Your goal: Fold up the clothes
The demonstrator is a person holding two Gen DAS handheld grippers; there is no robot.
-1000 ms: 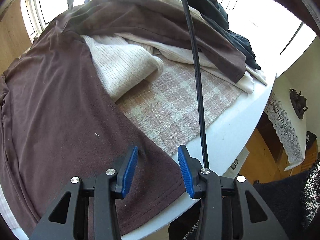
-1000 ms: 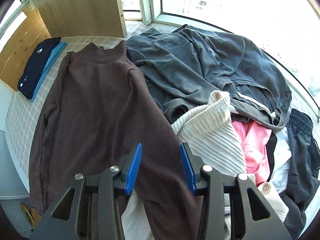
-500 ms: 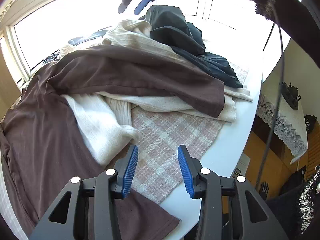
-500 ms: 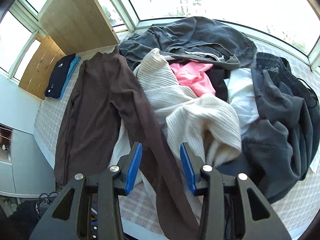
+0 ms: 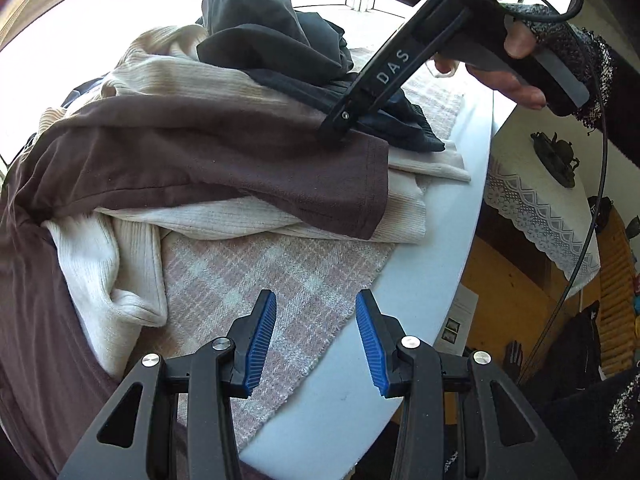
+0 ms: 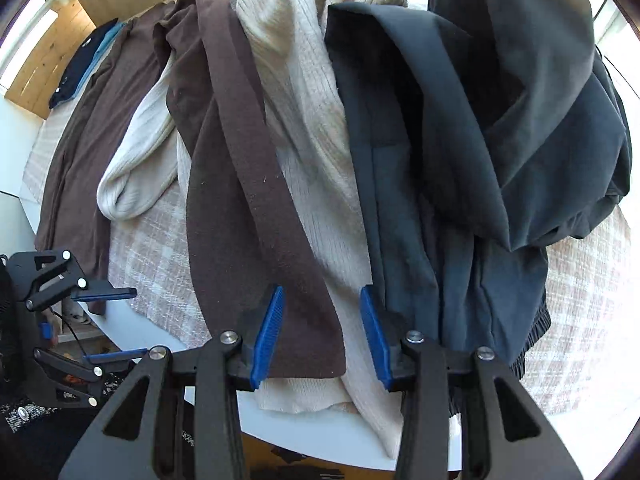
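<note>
At the far left of the right wrist view a small folded stack of dark navy and blue garments [image 6: 82, 66] is seen, so some folding is judged done. The long brown soft garment [image 6: 240, 184] lies spread over the checked pink-and-white cloth [image 6: 160, 240], its end draped across the cream ribbed knit sweater [image 6: 296, 120] and beside dark grey clothes [image 6: 500, 140] (a heap left unfolded). The left gripper [image 5: 316, 340] is held angled down, jaws partly apart, empty. The right gripper [image 6: 322, 336] is pointed straight down over the brown hem, jaws likewise apart, nothing gripped.
</note>
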